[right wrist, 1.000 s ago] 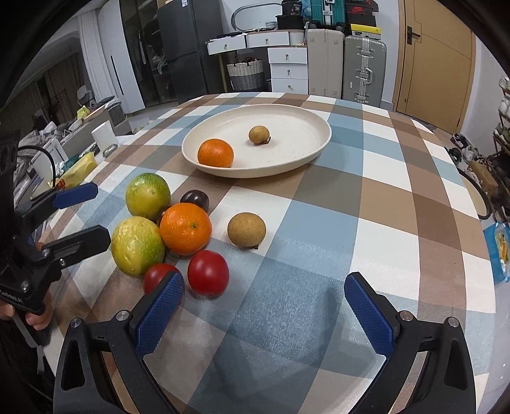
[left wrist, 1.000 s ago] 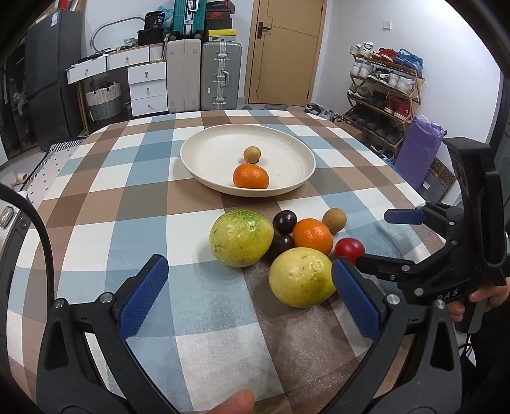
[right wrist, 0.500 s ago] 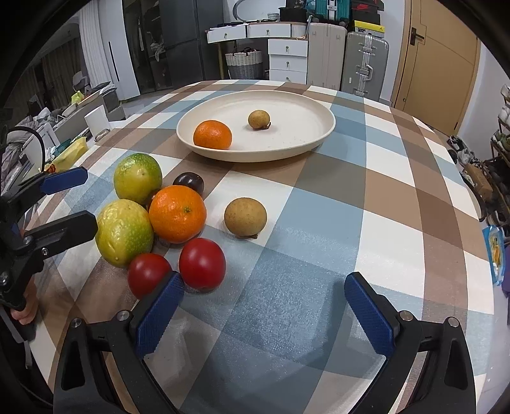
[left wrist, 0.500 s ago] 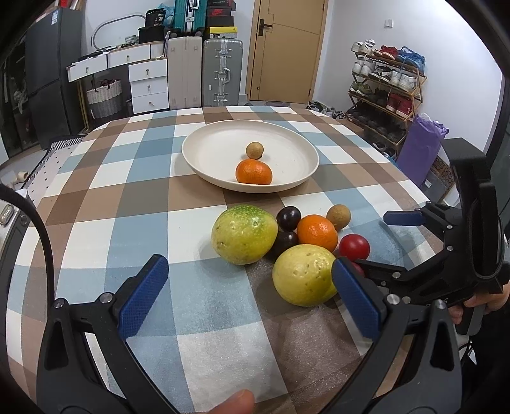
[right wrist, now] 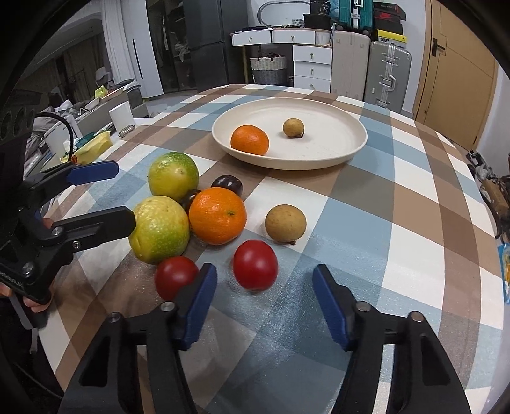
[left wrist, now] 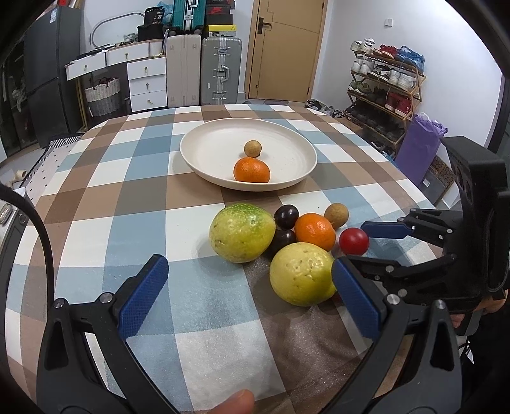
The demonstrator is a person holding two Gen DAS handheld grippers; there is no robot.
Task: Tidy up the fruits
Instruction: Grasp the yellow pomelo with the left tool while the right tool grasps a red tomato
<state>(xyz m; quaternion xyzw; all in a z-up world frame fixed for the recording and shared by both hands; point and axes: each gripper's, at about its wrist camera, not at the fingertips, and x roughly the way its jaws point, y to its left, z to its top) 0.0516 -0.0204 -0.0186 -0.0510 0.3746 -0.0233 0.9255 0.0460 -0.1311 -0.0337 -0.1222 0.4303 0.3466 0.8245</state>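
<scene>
number "36" on a dark box [left wrist: 155, 16]

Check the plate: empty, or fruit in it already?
Not empty. The plate holds two fruits, an orange and a small brown fruit, lying apart. The other fruits sit on the tablecloth.

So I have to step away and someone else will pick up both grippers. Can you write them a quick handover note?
Right gripper: closing, pads not yet touching the red tomato just ahead of them.
Left gripper: open, holding nothing, beside the near yellow-green fruit.
Done: one orange and one small brown fruit lie in the plate.
Left on the table: two yellow-green fruits, an orange, two tomatoes, two dark plums, one small brown fruit.
</scene>
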